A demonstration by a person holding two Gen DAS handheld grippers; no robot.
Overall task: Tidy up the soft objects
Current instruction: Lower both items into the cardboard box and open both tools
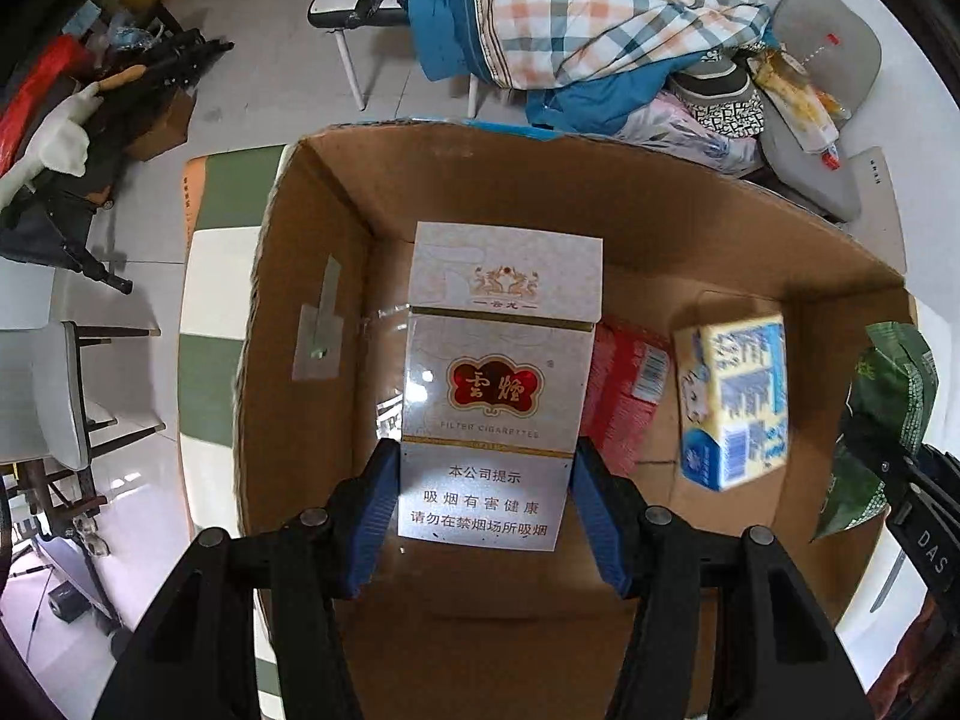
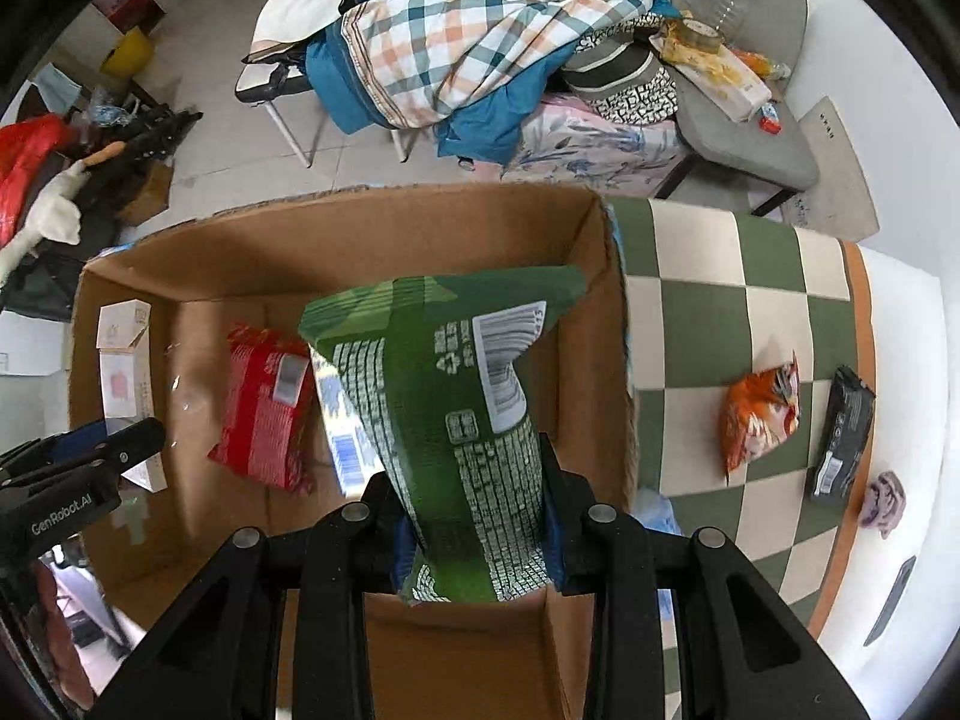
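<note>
My left gripper [image 1: 485,501] is shut on a white cigarette carton [image 1: 498,384] and holds it over the open cardboard box [image 1: 312,276]. In the box lie a red packet [image 1: 627,396] and a blue-and-yellow tissue pack [image 1: 735,399]. My right gripper [image 2: 474,516] is shut on a green snack bag [image 2: 456,414], also held over the box [image 2: 606,324]. The red packet [image 2: 264,408] and the carton [image 2: 123,372] show in the right wrist view, with the left gripper [image 2: 90,462] at the far left. The green bag [image 1: 882,420] shows at the right edge of the left wrist view.
The box stands on a green-and-cream checked table [image 2: 720,300]. On the table to the right lie an orange snack bag [image 2: 762,414], a black packet [image 2: 843,438] and a purple cloth [image 2: 882,501]. Behind are chairs with piled bedding [image 2: 480,42] and floor clutter [image 1: 78,120].
</note>
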